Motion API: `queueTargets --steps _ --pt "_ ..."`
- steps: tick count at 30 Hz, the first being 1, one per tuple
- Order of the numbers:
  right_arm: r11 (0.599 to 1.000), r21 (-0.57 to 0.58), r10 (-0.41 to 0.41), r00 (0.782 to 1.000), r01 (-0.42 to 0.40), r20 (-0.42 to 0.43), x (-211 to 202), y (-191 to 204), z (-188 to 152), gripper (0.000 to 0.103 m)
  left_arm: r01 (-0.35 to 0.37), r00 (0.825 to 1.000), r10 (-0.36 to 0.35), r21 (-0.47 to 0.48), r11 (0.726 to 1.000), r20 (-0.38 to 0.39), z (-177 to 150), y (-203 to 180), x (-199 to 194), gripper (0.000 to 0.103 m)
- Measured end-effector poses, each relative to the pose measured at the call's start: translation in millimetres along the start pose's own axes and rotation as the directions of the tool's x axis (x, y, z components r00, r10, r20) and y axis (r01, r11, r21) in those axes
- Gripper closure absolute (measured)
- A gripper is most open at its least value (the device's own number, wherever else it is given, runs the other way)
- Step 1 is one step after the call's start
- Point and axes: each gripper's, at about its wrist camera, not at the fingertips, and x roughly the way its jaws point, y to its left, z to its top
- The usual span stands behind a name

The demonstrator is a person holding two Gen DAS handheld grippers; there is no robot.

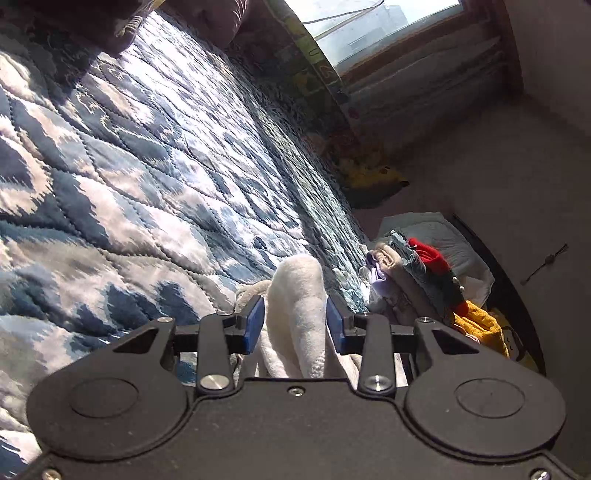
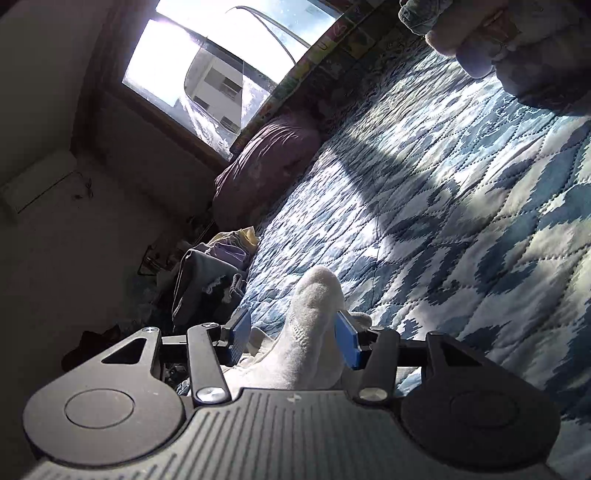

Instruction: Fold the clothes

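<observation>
A: Right, left side first. Left gripper point(image 1: 295, 325) has a white fleecy garment point(image 1: 295, 295) standing up between its blue pads point(image 1: 255, 326). Cloth fills the gap, but whether the pads actually bite it or just flank it, I cannot tell.

B: Which way does it run?

A: Long axis goes from 6 o'clock, under the gripper body, up to 12 o'clock past the fingertips, straight along the fingers. The rounded end pokes out ahead, over the blue-and-white quilt point(image 1: 147, 166).

B: Anything else on that side?

A: Pile of clothes point(image 1: 417, 273) at about 2 o'clock of the fingertips, off the bed edge: denim, red, yellow. Window point(image 1: 369, 29) at 12 to 1 o'clock.

B: Right side?

A: Right gripper point(image 2: 293, 336) also has white cloth, ribbed knit point(image 2: 314, 317), rising between its pads. The pad at 3 o'clock touches it; the pad at 9 o'clock stands clear with a visible gap. So jaws apart, not clamped.

B: Same piece as the left?

A: Likely but unconfirmed; neither view shows the span between the two grippers.

B: What does one view give that the other lacks?

A: Right view shows a purple pillow point(image 2: 269, 158) at 11 o'clock, a dark heap of clothes point(image 2: 207, 273) at 9 to 10 o'clock, and a hand point(image 2: 517, 37) at 1 o'clock. Left view alone shows the colourful pile.

B: Judgement?

A: Both arms equally near their ends. The right needs to close before any lift or fold, else the cloth may slip.
</observation>
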Motion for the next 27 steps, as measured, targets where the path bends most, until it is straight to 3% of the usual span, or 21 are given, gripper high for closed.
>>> queueTargets --steps 1,3,5,7,9,11,14,15,16,17,23,24,26,27 --pt "0.991 -0.130 -0.020 0.999 0.023 0.027 -2.9 14.5 0.6 0.051 -0.003 1.000 0.001 0.098 0.995 0.027 -0.2 -11.9 -7.5 0.063" --pt "0.935 -0.352 -0.017 0.998 0.038 0.061 -0.5 39.5 -0.5 0.051 0.041 0.997 -0.052 0.194 0.980 0.054 -4.5 -27.9 -14.1 0.063" --pt "0.908 -0.418 -0.008 0.998 0.034 0.064 14.4 47.4 -3.2 0.052 0.112 0.992 -0.125 0.271 0.956 0.032 -10.6 -40.2 -10.2 0.062" --pt "0.926 -0.375 -0.050 0.999 0.045 -0.002 36.9 37.5 -4.4 0.052 0.105 0.994 -0.113 0.327 0.939 0.003 -14.9 -50.8 6.5 0.062" --pt "0.948 -0.311 -0.090 0.993 0.062 -0.076 56.9 24.3 -5.8 0.051 0.083 0.996 -0.071 0.235 0.968 -0.062 -19.0 -37.7 30.5 0.061" --pt "0.974 -0.219 -0.081 0.988 0.051 -0.130 61.2 9.7 -9.3 0.050 0.089 0.993 -0.078 0.149 0.985 -0.084 -21.7 -20.6 36.9 0.062" --pt "0.998 -0.056 -0.010 0.986 0.000 -0.168 57.5 -12.1 -11.8 0.050 0.119 0.986 -0.117 0.011 0.993 -0.116 -21.1 0.8 42.8 0.061" --pt "0.999 -0.034 -0.001 0.985 -0.005 -0.174 57.1 -16.2 -13.8 0.050 0.118 0.984 -0.123 -0.043 0.992 -0.132 -20.5 8.7 46.2 0.068" --pt "0.999 -0.044 -0.008 0.984 0.000 -0.179 57.6 -14.8 -16.2 0.051 0.094 0.984 -0.107 -0.094 0.991 -0.143 -20.5 17.1 50.2 0.090" --pt "0.998 -0.070 -0.021 0.983 0.008 -0.181 58.7 -10.9 -18.4 0.051 0.078 0.982 -0.101 -0.145 0.986 -0.161 -20.7 25.0 55.0 0.093" --pt "0.978 -0.203 -0.078 0.990 0.053 -0.117 51.1 12.5 -23.3 0.051 0.114 0.981 -0.129 -0.106 0.988 -0.148 -14.7 16.7 46.5 0.094" --pt "0.975 -0.213 -0.076 0.993 0.056 -0.087 43.6 17.9 -22.7 0.051 0.133 0.985 -0.142 -0.092 0.987 -0.101 -10.4 12.2 36.1 0.092" --pt "0.971 -0.233 -0.063 0.998 0.055 -0.027 26.9 28.7 -22.4 0.050 0.168 0.986 -0.168 -0.061 0.984 0.003 -1.2 3.3 14.9 0.076" --pt "0.967 -0.249 -0.057 0.998 0.053 -0.010 19.7 33.5 -22.7 0.048 0.178 0.983 -0.176 -0.043 0.983 0.052 5.0 -0.1 4.8 0.061"
